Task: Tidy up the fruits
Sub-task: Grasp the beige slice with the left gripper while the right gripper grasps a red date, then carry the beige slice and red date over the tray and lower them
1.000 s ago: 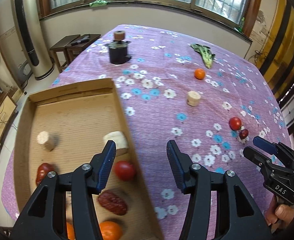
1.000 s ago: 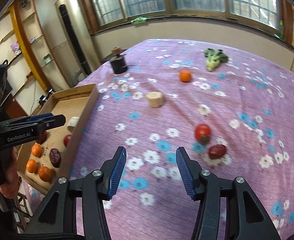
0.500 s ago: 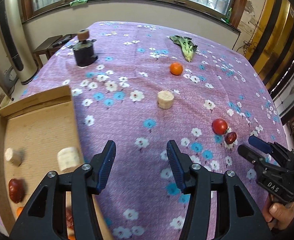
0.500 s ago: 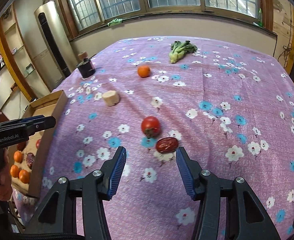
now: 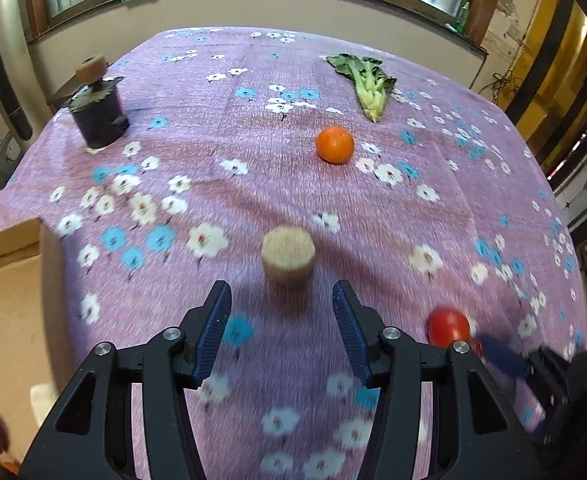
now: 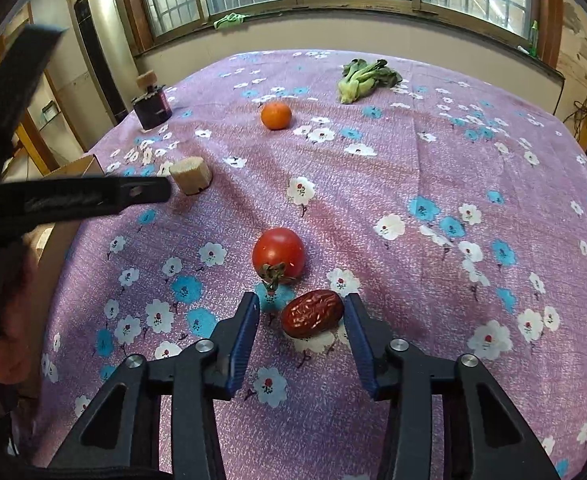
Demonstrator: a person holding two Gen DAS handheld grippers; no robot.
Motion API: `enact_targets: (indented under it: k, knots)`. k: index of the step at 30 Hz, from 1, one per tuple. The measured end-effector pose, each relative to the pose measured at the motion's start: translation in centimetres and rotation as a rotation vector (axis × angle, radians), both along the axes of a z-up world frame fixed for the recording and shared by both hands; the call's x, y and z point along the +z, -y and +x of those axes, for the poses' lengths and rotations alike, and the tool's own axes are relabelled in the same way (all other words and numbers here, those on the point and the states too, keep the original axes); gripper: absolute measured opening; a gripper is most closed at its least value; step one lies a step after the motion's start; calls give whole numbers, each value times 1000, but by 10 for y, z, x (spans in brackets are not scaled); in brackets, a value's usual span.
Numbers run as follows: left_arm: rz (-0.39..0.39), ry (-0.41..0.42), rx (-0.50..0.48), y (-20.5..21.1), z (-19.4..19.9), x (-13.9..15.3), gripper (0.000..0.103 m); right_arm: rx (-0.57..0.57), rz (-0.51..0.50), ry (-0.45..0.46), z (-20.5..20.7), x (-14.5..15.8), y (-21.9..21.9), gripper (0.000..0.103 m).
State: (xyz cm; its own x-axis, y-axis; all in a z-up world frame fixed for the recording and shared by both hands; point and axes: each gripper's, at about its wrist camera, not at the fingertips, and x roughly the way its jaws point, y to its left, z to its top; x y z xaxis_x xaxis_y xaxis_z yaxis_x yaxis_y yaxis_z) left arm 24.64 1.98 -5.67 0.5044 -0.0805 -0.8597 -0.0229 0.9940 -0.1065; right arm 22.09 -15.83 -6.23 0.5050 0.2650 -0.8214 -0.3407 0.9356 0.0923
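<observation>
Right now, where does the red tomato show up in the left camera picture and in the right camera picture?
Left wrist view: the tomato sits low on the right, partly behind the left tongs' right arm.
Right wrist view: it sits near the middle, just beyond the open right tongs and the date.
Shared landmark: the orange, farther up the table in both.

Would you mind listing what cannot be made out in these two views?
- Cardboard box, left wrist view: contents cut off by the left edge and blurred.
- Red date: hidden in the left wrist view behind the left gripper.
- Tomato, left wrist view: blurred, partly covered by the right gripper.
- Box, right wrist view: mostly hidden behind the left gripper.
</observation>
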Motion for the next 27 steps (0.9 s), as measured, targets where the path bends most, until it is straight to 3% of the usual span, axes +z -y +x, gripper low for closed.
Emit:
enact_targets:
  k: [6, 7, 8, 9, 17, 27]
  knots:
    - [-5, -21, 33, 0, 22, -18, 51, -5, 21, 0, 4, 0, 4, 33]
    - [-1, -16, 35, 0, 23, -18, 45, -5, 23, 2, 3, 0, 4, 32]
    - [-2, -13, 34, 0, 23, -18, 32, -6, 25, 5, 3, 1, 5, 32]
    - [-5, -10, 28, -1, 22, -18, 29, -9, 29, 8, 2, 2, 6, 32]
    - [-17, -14, 25, -8, -3, -14, 29, 3, 81, 50, -17, 28, 10, 32]
    - [3, 39, 52, -20, -59, 11, 29, 37, 119, 68, -38, 45, -5, 32]
